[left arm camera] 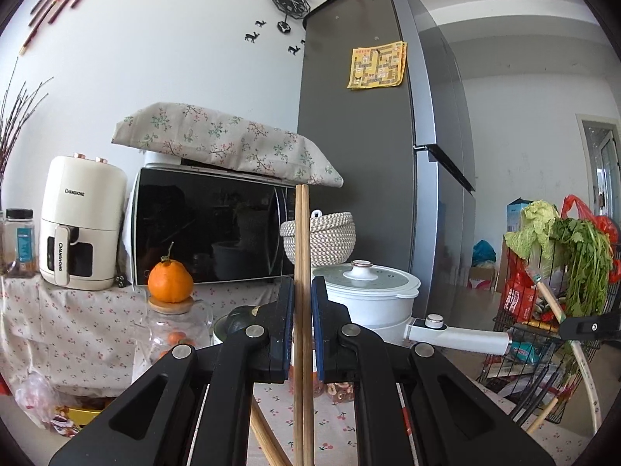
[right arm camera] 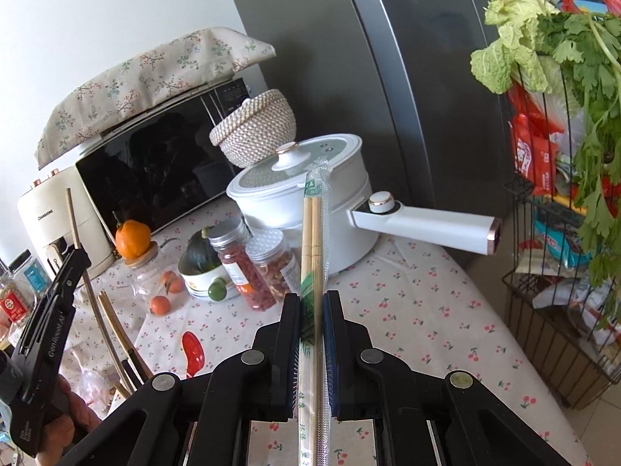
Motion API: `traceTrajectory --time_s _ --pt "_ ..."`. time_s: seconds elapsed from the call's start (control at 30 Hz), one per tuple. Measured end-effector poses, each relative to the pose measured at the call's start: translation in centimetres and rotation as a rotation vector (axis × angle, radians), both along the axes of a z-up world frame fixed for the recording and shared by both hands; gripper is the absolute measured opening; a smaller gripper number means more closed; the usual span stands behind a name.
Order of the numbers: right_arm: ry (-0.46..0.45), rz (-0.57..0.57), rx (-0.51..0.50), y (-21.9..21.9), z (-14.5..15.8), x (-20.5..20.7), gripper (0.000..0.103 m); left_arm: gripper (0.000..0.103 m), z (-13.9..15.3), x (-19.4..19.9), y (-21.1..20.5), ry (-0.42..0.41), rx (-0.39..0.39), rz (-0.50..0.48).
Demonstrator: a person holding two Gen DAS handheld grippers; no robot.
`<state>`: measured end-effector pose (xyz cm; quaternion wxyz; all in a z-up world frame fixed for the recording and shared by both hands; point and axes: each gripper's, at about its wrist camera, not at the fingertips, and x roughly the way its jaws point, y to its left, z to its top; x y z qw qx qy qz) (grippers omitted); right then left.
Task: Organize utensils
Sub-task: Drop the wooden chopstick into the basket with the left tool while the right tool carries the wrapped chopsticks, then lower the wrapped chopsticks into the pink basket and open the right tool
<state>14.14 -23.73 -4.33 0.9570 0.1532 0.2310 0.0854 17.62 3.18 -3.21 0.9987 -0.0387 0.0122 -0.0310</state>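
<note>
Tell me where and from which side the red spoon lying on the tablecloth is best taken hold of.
Grip the red spoon on its narrow handle, the end nearer the camera, coming from above with the fingers across its width. It lies flat on the tablecloth, bowl pointing away, so the wide bowl gives a poorer hold. Both grippers are occupied: the right gripper holds wrapped chopsticks.

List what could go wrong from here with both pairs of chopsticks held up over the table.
1. The left gripper pinches bare wooden chopsticks near mid-length; the long free ends could pivot or slip apart.
2. The right gripper's wrapped chopsticks sit in slick plastic and might slide out.
3. Their tip points toward the white pot and spice jars; a forward swing could knock a jar over.
</note>
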Motion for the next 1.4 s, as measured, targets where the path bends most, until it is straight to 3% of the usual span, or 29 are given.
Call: traceTrajectory --time_s 0.2,0.4,0.47,0.53,0.73,0.9,1.07,1.4 --pt "-0.044 -0.009 -0.024 0.3 0.5 -0.7 0.009 0.012 -1.4 -0.8 0.9 0.109 -0.019 -0.022" --pt "-0.114 0.027 0.021 1.0 2.3 -2.6 0.009 0.035 0.1 -3.1 2.0 0.230 -0.032 -0.024" --pt "-0.147 0.054 0.037 1.5 3.1 -3.6 0.009 0.047 0.7 -4.3 2.6 0.284 -0.055 -0.027" --pt "-0.174 0.071 0.052 2.2 3.9 -4.4 0.009 0.052 1.0 -5.3 3.3 0.356 -0.077 -0.028" --pt "-0.264 0.080 0.055 6.9 5.4 -6.1 0.010 0.053 0.6 -7.7 6.7 0.566 -0.198 -0.004" --pt "-0.375 0.000 0.036 12.2 5.0 -6.7 0.010 0.053 1.3 -9.5 9.8 0.565 -0.249 0.019" --pt "-0.510 -0.091 -0.033 17.4 3.3 -6.3 0.010 0.053 1.4 -10.2 12.1 0.546 -0.232 0.036" --pt "-0.583 -0.289 -0.177 22.5 -1.9 -2.7 0.010 0.053 -0.1 -9.1 15.6 0.624 -0.288 0.003"
